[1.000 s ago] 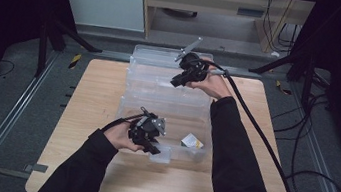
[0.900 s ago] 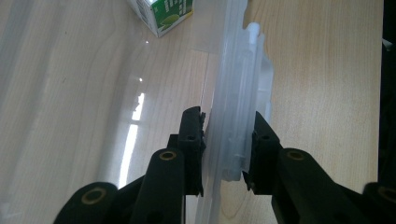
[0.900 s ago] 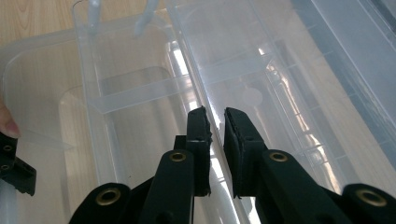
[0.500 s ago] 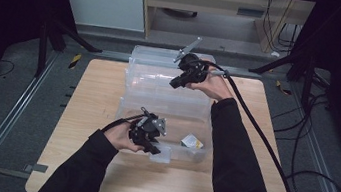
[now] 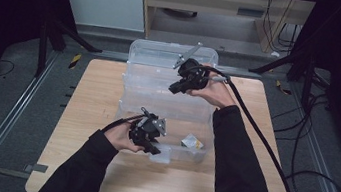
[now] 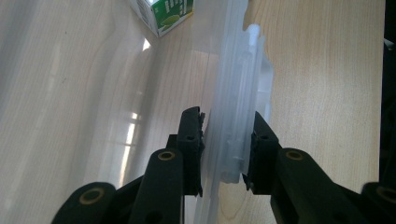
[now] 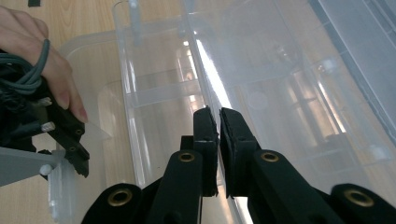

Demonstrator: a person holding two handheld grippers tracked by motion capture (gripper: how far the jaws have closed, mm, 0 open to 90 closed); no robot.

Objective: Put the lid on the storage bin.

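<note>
A person is working at a wooden table (image 5: 80, 113) with a clear plastic box (image 5: 167, 103) standing in the middle of it. The left gripper (image 5: 151, 147) is sitting at the box's near edge, at about 6 o'clock of the box. In the left gripper view its jaws are standing partly open around the box's near wall and handle (image 6: 236, 126), and both pads are pressing on the plastic, so it is gripping the box there.

The right gripper (image 5: 173, 87) is hanging over the far half of the box, at about 12 o'clock from the left one and well apart from it. In the right gripper view (image 7: 218, 122) its jaws are standing almost together, with only a thin gap, and they have just been closing. A thin clear edge of the lid (image 7: 299, 84) is running between the pads, so it seems to be pinching that edge. The lid is lying open toward the far side of the table.

Inside the box, at about 3 o'clock of the left gripper, a small carton (image 5: 192, 141) is lying on the floor of the box. In the left gripper view it is showing green and white print (image 6: 163, 14).
</note>
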